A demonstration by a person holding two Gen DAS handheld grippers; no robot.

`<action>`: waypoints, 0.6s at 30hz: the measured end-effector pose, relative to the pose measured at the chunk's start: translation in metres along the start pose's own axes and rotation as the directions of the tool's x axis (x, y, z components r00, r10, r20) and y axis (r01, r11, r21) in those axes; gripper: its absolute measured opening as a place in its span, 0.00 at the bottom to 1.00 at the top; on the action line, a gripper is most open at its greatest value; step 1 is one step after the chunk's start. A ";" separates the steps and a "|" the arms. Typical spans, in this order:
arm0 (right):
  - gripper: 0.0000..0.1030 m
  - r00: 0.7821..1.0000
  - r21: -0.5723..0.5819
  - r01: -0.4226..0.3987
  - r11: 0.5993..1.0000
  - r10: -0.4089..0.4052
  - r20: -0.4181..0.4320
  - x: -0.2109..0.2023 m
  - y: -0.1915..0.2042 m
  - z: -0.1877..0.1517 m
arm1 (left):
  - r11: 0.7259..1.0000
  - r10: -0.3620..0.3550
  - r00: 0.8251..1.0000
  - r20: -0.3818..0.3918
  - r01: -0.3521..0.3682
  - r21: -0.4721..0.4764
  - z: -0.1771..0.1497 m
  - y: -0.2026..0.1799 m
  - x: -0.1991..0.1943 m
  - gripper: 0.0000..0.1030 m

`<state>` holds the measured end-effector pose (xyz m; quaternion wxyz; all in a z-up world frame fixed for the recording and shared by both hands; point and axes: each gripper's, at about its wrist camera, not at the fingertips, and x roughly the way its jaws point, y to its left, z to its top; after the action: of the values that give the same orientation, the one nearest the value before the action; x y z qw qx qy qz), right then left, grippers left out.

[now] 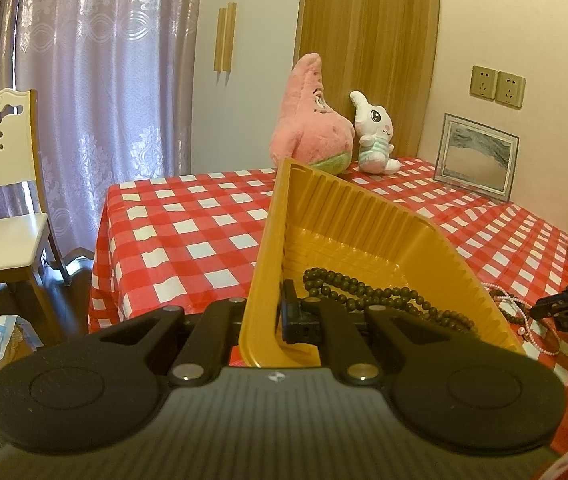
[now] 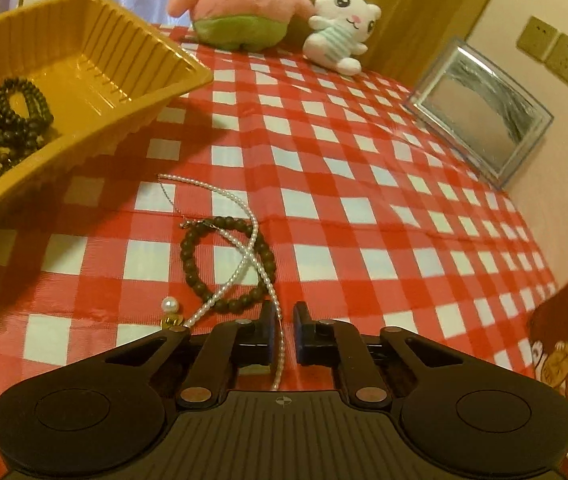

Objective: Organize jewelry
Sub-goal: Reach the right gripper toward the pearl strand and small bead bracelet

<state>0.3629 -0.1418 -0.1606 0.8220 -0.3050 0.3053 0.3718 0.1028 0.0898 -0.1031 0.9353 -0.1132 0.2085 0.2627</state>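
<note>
The ribbed yellow plastic tray [image 1: 364, 232] fills the centre of the left wrist view, tilted up off the red-and-white checked tablecloth [image 1: 187, 232]; it looks light and thin-walled, likely to flex, so the rim hold suits it. The left gripper [image 1: 271, 312] has its jaws clamped on the tray's near wall, one finger inside and one outside, pointing slightly downward. A long strand of dark wooden beads [image 1: 368, 296] lies heaped in the tray's low end, loose and apt to slide if the tilt grows. At lower centre of the right wrist view, a dark beaded bracelet [image 2: 225, 264] lies on the cloth, with a thin white pearl necklace [image 2: 243, 248] crossing over it. The necklace is limp, smooth and slippery; it should be pinched across the strand. The right gripper [image 2: 284, 332], angled steeply down, has its jaws narrowed around that strand, a slight gap still showing.
</note>
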 end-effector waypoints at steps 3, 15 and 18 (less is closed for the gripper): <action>0.07 1.000 -0.015 0.014 1.000 -0.014 -0.002 0.003 0.002 0.002 | 1.000 0.001 1.000 -0.002 -0.001 0.001 -0.001 0.002 -0.001 0.06; 0.02 0.993 0.086 0.003 0.996 -0.012 0.113 -0.041 -0.011 0.014 | 1.000 0.001 1.000 -0.002 -0.001 0.003 0.000 0.000 0.000 0.06; 0.02 0.984 0.125 -0.014 0.992 -0.009 0.176 -0.067 -0.019 0.024 | 1.000 0.001 1.000 -0.003 -0.001 0.006 0.001 -0.001 0.001 0.06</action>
<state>0.3486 -0.1627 -0.0914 0.8629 -0.2179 0.2546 0.3783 0.1046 0.0895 -0.1028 0.9351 -0.1106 0.2107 0.2624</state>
